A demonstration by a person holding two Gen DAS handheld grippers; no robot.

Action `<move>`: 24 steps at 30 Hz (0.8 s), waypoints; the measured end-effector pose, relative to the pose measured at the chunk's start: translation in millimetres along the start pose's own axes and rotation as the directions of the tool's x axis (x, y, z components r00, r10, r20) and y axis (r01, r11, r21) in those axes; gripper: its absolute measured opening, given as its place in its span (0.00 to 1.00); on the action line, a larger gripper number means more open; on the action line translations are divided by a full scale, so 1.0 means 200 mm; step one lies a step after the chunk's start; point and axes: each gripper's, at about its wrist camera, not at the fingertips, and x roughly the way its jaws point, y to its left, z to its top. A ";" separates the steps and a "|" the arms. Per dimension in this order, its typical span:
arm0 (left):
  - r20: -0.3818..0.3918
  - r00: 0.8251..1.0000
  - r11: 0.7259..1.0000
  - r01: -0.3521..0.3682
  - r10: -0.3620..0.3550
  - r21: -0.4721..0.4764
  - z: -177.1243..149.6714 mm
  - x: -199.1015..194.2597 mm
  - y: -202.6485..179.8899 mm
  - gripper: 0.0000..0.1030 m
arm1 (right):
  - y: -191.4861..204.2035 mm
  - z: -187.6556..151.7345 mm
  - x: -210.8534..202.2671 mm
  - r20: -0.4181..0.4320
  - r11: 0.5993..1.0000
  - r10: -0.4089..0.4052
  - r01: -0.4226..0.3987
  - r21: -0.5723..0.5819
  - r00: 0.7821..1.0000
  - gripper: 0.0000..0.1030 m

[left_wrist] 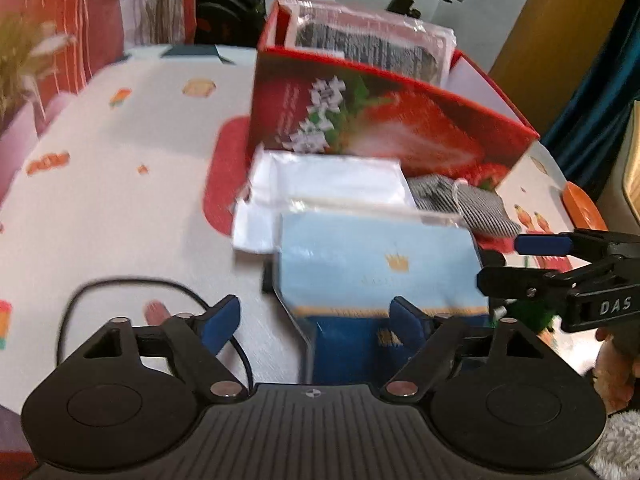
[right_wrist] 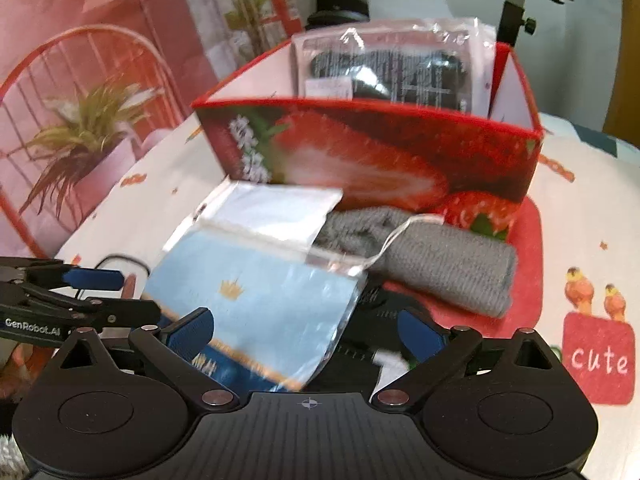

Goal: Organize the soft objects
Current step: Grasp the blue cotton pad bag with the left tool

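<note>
A light blue packet [left_wrist: 380, 256] [right_wrist: 248, 292] with a gold crown, in clear wrap, lies nearest on the table. Behind it are a white packet [left_wrist: 328, 184] [right_wrist: 276, 208] and a grey knitted roll [left_wrist: 472, 204] [right_wrist: 440, 268]. A red strawberry box [left_wrist: 400, 128] [right_wrist: 360, 152] stands further back, holding a wrapped dark grey knit [left_wrist: 368, 48] [right_wrist: 392, 68]. My left gripper [left_wrist: 314, 320] [right_wrist: 128, 294] is open over the blue packet's near left corner. My right gripper [right_wrist: 306, 332] [left_wrist: 508, 262] is open over its near right corner. Neither gripper's pads press on it.
A black cable [left_wrist: 120, 282] loops on the printed tablecloth [left_wrist: 120, 180] to the left. A red mat [left_wrist: 224, 184] lies under the box. A potted plant [right_wrist: 88, 128] stands past the table's far left. A hand [left_wrist: 612, 376] holds the right gripper.
</note>
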 end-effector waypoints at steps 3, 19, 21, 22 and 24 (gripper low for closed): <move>-0.025 0.999 0.999 0.031 -0.031 -0.028 -0.03 0.01 0.01 0.64 | 0.02 -0.04 0.01 -0.033 1.000 0.012 -0.012 -0.006 0.999 0.86; -0.057 0.992 0.990 0.106 -0.112 -0.088 -0.07 0.06 0.03 0.47 | 0.09 -0.11 0.01 -0.126 0.993 0.109 -0.114 -0.029 0.986 0.70; -0.056 0.992 0.991 0.108 -0.113 -0.081 -0.07 0.06 0.03 0.46 | 0.11 -0.12 0.02 -0.140 0.992 0.114 -0.120 -0.035 0.984 0.68; -0.056 0.992 0.991 0.107 -0.112 -0.077 -0.07 0.06 0.02 0.46 | 0.11 -0.12 0.03 -0.145 0.992 0.115 -0.121 -0.034 0.983 0.68; -0.056 0.992 0.991 0.110 -0.114 -0.081 -0.07 0.06 0.03 0.45 | 0.11 -0.13 0.04 -0.154 0.992 0.117 -0.123 -0.027 0.981 0.62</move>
